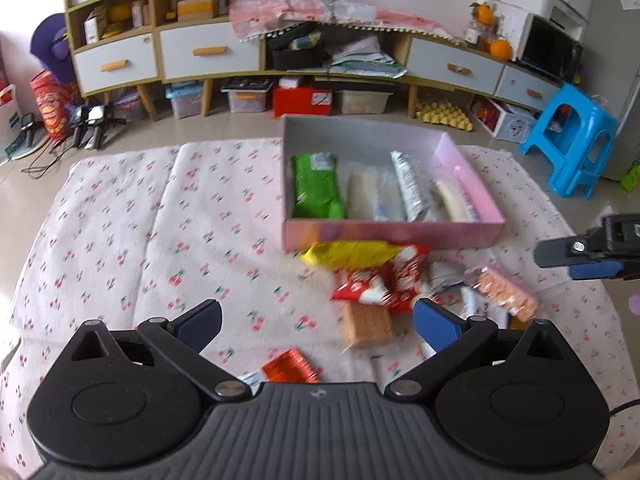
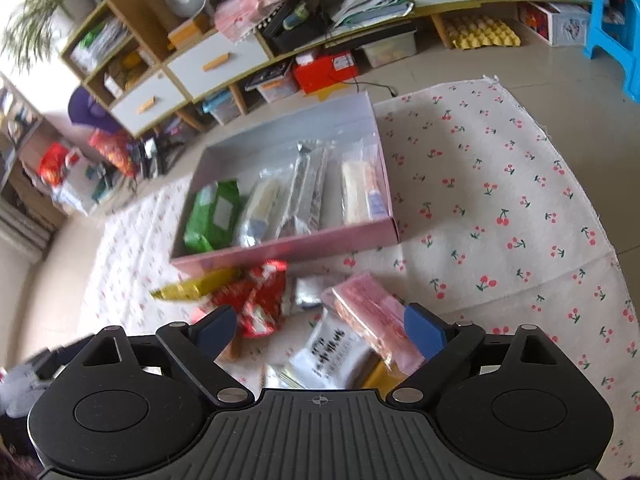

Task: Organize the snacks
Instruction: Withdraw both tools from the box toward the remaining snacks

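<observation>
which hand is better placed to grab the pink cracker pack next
Right. The right gripper is open with the pink cracker pack lying between its jaws; the left gripper hovers over the red wrappers instead.

No text, brand or number is legible in either view. The white snack packet [image 2: 334, 350] between the right gripper's fingers carries rows of black print, too blurred to read. Labels on the green packet [image 2: 212, 216] are likewise unreadable.
</observation>
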The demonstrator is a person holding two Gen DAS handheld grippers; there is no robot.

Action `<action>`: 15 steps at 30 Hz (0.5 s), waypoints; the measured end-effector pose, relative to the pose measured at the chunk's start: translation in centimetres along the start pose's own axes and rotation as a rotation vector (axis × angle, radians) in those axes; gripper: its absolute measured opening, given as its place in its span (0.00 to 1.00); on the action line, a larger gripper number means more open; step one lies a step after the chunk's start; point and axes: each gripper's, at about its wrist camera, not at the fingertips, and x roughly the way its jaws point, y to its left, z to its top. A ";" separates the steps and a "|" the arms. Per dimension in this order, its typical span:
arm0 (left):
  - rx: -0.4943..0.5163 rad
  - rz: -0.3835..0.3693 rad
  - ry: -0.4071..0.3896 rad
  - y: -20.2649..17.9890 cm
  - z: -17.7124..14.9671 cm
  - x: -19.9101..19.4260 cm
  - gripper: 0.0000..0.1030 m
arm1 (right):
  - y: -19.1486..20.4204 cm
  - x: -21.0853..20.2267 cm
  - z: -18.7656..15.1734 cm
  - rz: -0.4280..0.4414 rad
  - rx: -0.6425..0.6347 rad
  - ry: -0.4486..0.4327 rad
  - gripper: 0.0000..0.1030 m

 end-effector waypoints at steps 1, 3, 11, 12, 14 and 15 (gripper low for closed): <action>-0.004 0.011 0.009 0.2 -0.2 0.2 0.99 | 0.1 0.1 -0.2 -0.014 -0.019 0.003 0.90; 0.006 0.013 0.032 0.7 -0.4 0.5 0.99 | 0.1 0.3 -0.7 -0.028 -0.049 0.011 0.90; 0.107 0.000 0.042 2.1 -2.4 1.6 0.99 | 0.0 1.1 -2.8 -0.042 -0.162 0.043 0.90; 0.127 -0.007 0.044 2.3 -2.7 1.8 0.99 | 0.0 1.3 -3.2 -0.043 -0.181 0.048 0.90; 0.168 -0.014 0.041 2.7 -3.3 2.0 0.99 | -0.2 1.7 -3.9 -0.035 -0.208 0.061 0.90; 0.186 -0.021 0.038 2.9 -3.6 2.1 0.99 | -0.3 1.9 -4.4 -0.029 -0.225 0.065 0.90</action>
